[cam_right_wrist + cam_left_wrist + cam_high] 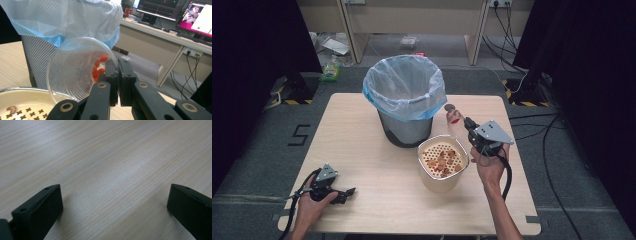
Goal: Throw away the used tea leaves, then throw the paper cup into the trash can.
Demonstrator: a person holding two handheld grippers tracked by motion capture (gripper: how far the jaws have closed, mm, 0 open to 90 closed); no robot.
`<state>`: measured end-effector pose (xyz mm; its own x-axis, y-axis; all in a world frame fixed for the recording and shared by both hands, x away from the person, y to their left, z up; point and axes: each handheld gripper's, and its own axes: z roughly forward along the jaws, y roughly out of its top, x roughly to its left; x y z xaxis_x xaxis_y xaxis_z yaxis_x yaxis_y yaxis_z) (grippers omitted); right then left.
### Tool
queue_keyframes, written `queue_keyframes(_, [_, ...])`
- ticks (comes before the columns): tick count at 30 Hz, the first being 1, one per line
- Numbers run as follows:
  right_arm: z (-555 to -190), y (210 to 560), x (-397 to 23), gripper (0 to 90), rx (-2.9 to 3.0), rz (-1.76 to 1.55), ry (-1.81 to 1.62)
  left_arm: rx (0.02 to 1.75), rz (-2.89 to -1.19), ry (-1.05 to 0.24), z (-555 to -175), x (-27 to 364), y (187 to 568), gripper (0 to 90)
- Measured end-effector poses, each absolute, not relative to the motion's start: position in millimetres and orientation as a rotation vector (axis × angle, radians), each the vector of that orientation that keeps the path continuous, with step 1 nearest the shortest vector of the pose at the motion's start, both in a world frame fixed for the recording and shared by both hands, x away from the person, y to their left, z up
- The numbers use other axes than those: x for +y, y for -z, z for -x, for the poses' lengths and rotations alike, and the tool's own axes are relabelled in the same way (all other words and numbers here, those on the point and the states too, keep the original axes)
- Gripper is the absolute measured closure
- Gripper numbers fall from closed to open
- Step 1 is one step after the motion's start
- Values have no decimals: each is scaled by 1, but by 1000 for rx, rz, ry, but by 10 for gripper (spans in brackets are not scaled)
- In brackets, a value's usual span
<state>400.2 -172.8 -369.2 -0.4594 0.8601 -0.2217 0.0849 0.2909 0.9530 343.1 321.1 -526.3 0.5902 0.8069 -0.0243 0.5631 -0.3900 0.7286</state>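
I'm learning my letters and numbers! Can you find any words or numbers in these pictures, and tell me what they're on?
"5": a dark number on the grey floor, left of the table.
The computer screens in the right gripper view: too blurred to read.
The green bottle on the floor: label too small to read.

The strainer pot (15, 100) gets cut off at the bottom-left edge - the bin (406, 127) base sits hidden behind it.
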Motion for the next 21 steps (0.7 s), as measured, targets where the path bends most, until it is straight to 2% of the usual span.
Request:
queue_keyframes(8, [-406,360,-181,876,1773,-890,-1280,1082,-2105,-438,-343,321,526,0])
queue_keyframes(21, [-424,316,-192,876,1736,-908,-1283,1082,-2106,-438,-343,321,526,0])
